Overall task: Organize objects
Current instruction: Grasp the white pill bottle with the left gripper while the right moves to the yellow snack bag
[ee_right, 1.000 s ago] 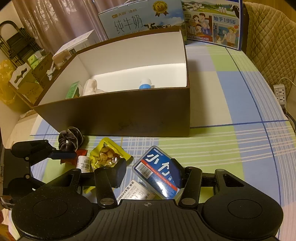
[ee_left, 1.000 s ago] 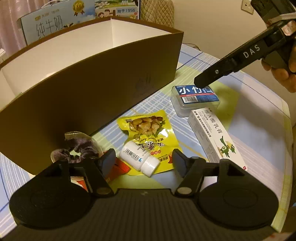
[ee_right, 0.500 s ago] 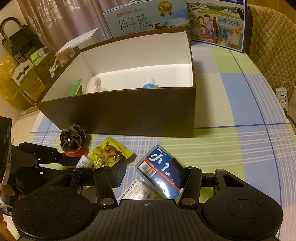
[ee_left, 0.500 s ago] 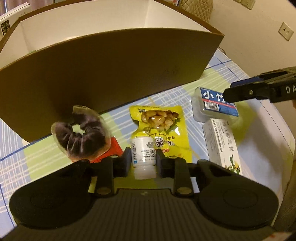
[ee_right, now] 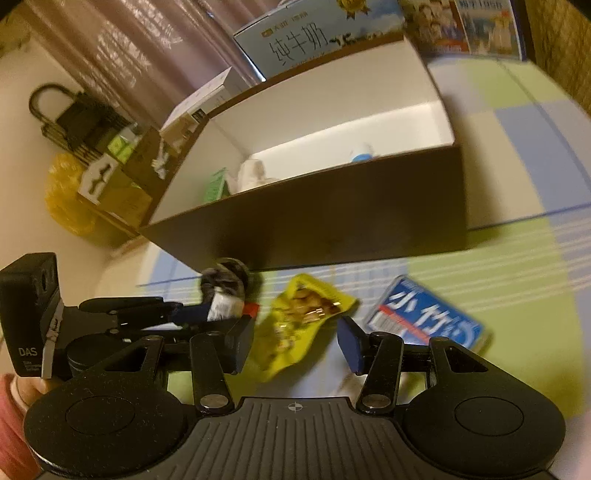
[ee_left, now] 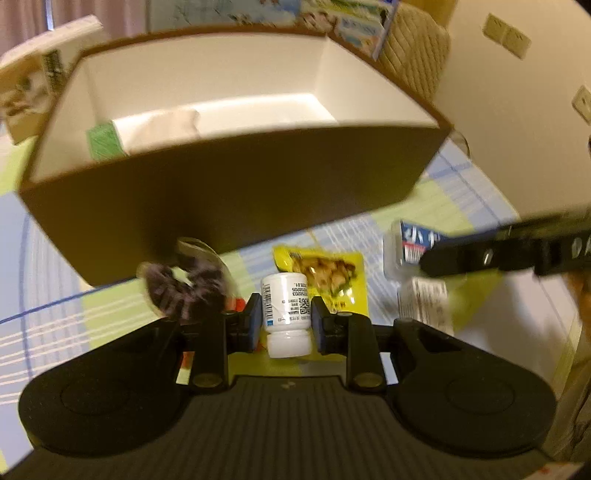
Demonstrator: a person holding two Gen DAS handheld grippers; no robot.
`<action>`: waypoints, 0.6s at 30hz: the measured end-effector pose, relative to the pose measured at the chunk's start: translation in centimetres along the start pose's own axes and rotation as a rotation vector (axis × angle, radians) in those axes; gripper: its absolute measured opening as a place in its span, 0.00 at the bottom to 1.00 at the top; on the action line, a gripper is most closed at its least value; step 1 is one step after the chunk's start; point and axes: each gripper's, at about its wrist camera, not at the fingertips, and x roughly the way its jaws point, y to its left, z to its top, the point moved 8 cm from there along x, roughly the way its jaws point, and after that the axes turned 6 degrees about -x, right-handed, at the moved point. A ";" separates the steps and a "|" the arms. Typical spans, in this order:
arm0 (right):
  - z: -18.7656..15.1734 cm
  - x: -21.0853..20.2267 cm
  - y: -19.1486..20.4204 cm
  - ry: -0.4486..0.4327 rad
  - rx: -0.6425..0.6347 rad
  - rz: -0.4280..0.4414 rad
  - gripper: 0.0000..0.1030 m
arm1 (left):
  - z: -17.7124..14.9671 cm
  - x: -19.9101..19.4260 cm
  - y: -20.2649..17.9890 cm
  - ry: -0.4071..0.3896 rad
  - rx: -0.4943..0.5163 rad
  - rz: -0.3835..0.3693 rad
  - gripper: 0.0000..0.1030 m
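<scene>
A brown box [ee_left: 236, 192] is seen ahead of the left tongs [ee_left: 284, 319], clamped on a white bottle [ee_left: 286, 306]; the right tongs [ee_right: 295, 341] are held open, empty, above a yellow snack packet [ee_right: 295, 317].

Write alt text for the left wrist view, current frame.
The left tool is shut on a white bottle in front of an open brown box. A yellow snack pouch and dark scrunchie lie on the checked cloth; the right tool's finger reaches in from the right.

Dim warm light — curtains [ee_right: 122, 40], cream wall [ee_left: 524, 122] with sockets [ee_left: 504, 34], quilted chair [ee_left: 417, 55]
</scene>
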 end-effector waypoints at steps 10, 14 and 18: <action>-0.4 2.9 0.9 0.067 0.039 -0.021 0.47 | 2.0 -3.7 3.1 -0.107 -0.165 0.084 0.22; -0.4 4.0 1.0 0.087 0.041 -0.050 0.47 | 1.9 -3.6 3.5 -0.097 -0.171 0.088 0.22; -0.7 4.9 1.0 0.093 0.022 -0.073 0.47 | 1.7 -3.4 3.7 -0.092 -0.176 0.089 0.22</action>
